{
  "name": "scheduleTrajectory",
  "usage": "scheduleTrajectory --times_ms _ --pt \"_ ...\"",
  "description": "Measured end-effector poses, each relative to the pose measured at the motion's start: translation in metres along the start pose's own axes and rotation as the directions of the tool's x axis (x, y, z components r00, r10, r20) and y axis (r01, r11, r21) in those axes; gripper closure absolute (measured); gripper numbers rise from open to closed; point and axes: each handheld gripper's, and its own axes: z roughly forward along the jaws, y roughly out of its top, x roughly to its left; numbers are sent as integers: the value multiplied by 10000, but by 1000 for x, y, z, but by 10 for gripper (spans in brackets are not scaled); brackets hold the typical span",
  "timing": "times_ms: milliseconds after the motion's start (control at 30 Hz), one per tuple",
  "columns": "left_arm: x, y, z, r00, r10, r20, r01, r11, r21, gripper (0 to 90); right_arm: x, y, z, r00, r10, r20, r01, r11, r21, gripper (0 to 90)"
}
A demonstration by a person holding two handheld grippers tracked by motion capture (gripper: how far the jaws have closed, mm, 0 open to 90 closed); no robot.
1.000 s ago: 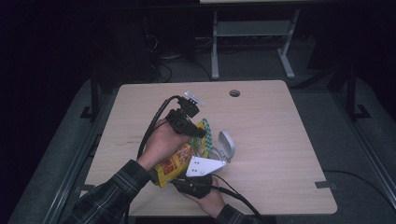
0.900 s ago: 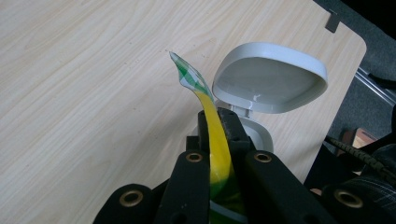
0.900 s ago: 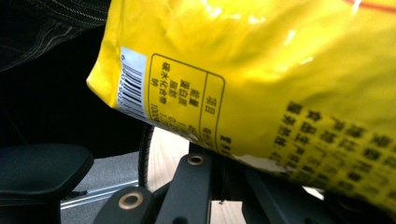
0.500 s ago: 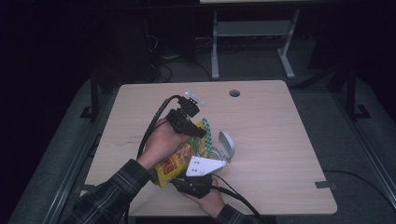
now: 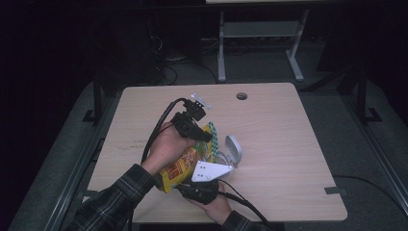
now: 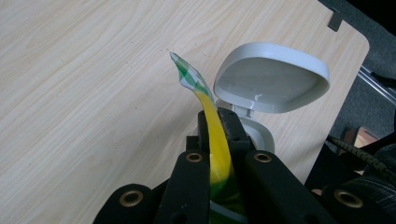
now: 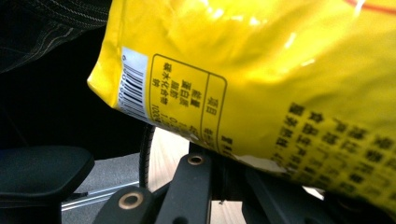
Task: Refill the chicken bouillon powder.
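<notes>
You hold the yellow snack bag (image 5: 180, 166) with both tools clamped: left tool (image 6: 215, 140) on its top edge, right tool (image 7: 219, 161) below. Next, tip it toward the open grey container (image 5: 234, 149) at three o'clock.

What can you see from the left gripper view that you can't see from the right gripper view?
Left gripper view alone: the white container with its hinged lid flipped open, the wooden table top, and the green-checked edge of the yellow bag pinched in the left gripper.

Right gripper view alone: the bag's printed side with a barcode and a boxed text panel, and the right gripper shut on the bag's lower edge.

Both: the same yellow bag, clamped between black jaws.
</notes>
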Motion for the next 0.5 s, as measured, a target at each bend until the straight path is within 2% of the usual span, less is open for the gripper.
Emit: scheduleTrajectory --times_ms 500 --pt "0 0 0 10000 17 -26 -18 10000 -30 900 0 0 0 10000 -8 -3 8 10000 -7 900"
